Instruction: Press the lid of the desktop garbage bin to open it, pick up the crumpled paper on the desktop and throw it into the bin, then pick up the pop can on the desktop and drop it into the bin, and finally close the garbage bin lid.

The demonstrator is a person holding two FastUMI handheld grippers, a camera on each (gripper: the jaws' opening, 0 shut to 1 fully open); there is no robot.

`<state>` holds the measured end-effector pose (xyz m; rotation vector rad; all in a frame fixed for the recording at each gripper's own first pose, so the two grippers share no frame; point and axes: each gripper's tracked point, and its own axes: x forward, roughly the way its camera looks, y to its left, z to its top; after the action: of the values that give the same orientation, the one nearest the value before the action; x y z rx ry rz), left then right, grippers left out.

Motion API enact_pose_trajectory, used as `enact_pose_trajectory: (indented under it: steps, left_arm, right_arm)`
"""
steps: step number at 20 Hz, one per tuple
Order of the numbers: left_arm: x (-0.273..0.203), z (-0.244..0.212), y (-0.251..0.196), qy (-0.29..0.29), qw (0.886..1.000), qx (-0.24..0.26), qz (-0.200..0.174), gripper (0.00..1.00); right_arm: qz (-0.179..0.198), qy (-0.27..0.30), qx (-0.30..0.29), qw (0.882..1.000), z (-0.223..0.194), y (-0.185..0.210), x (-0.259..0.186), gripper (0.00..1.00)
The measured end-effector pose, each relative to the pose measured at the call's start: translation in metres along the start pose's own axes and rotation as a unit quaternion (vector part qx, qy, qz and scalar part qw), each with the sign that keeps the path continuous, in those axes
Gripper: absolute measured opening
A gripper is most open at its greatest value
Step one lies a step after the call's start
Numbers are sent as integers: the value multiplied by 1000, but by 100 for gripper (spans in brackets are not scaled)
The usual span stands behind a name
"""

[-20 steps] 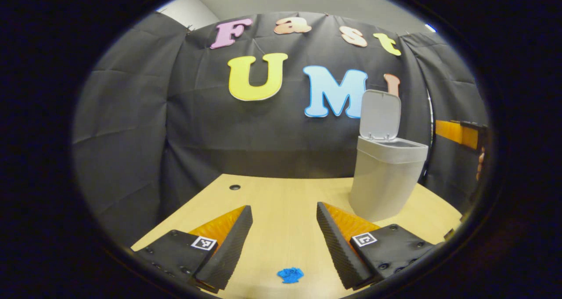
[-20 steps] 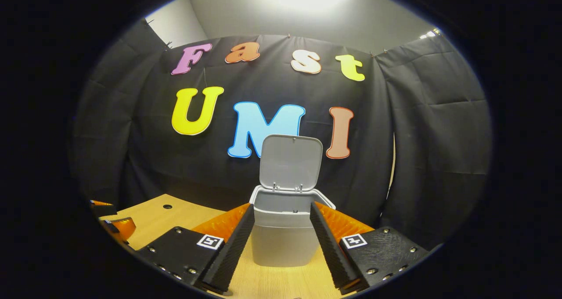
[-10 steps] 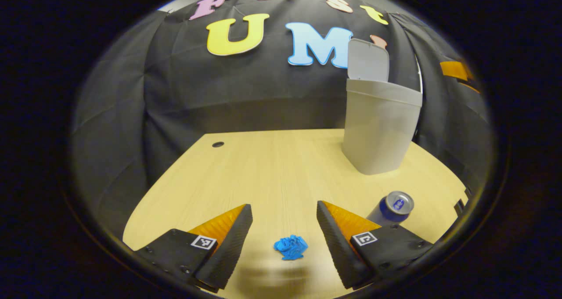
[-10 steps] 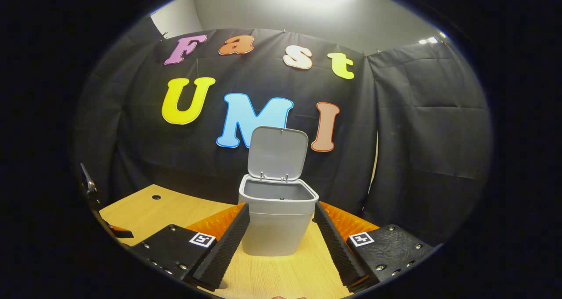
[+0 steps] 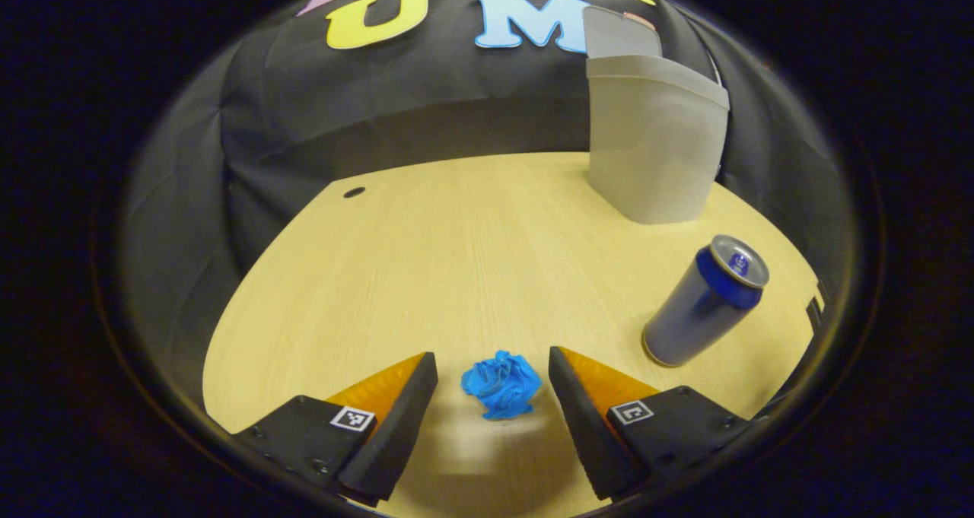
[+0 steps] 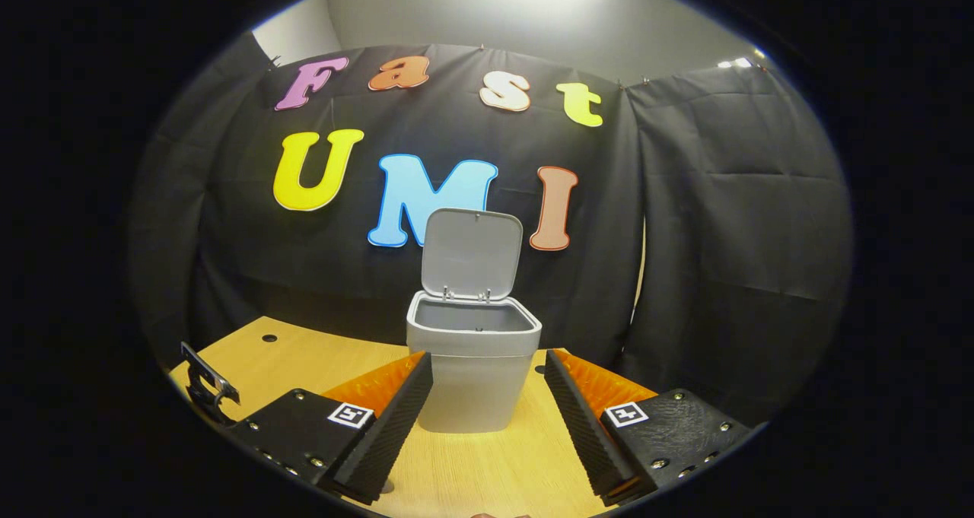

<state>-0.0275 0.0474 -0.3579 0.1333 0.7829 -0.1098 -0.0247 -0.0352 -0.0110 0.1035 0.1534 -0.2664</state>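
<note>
in the left gripper view the left gripper (image 5: 493,377) hangs low over the tabletop (image 5: 456,259) with its fingers spread apart, released, and the crumpled paper (image 5: 501,383), a blue wad, lies on the wood in the gap between the two fingertips; whether either finger touches it cannot be told. just past the right-hand finger the pop can (image 5: 705,300) stands upright near the tabletop's right edge, blue with a silver top, apart from the paper. farther on, toward the tabletop's back right corner, stands the garbage bin (image 5: 654,153), grey, with its lid (image 5: 620,37) raised behind it against the black cloth wall. a small dark hole (image 5: 354,192) sits near the back left corner of the tabletop.

in the right gripper view the right gripper (image 6: 487,396) is held above the tabletop (image 6: 472,472) with its fingers wide apart and nothing between them. straight ahead, framed by the two fingers, the garbage bin (image 6: 472,366) stands by the back edge with its mouth open and the lid (image 6: 472,253) tipped up. at the left edge of this view a dark bit of hardware (image 6: 204,385) shows over the tabletop; what it is cannot be told.
</note>
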Motion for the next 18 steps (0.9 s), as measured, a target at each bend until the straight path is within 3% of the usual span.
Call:
enact_pose_trajectory:
  steps: [2,5,6,7,8,10,12,15,16,18]
  left_arm:
    - [7,-9,-2,13,1000,-4,-3,100]
    - [12,-21,1,35,999,-19,-4,92]
    - [12,-19,2,28,999,-21,-3,81]
    - [13,-21,0,29,999,-20,-5,89]
    - [13,-19,2,27,999,-17,-2,89]
    - [13,-19,1,21,1000,-17,-7,73]
    - [16,-18,5,9,1000,-14,-4,73]
    - [15,-19,5,-5,1000,-15,-7,53]
    - [17,-20,9,-8,1000,-12,2,55]
    - [18,-18,8,-14,1000,-12,-2,36]
  right_arm:
    - [-1,4,7,1000,-3,-3,2,95]
    - [-2,12,8,1000,-8,-7,6,95]
    - [-3,14,6,1000,-11,-7,6,95]
    - [-1,15,5,1000,-12,-7,6,95]
    - [1,17,4,1000,-14,-6,6,95]
    - [7,20,3,1000,-16,-3,8,95]
    - [10,20,7,1000,-18,-1,10,95]
    - [14,22,13,1000,-20,1,12,95]
    - [15,23,14,1000,-21,2,14,95]
    - [16,24,18,999,-23,2,16,95]
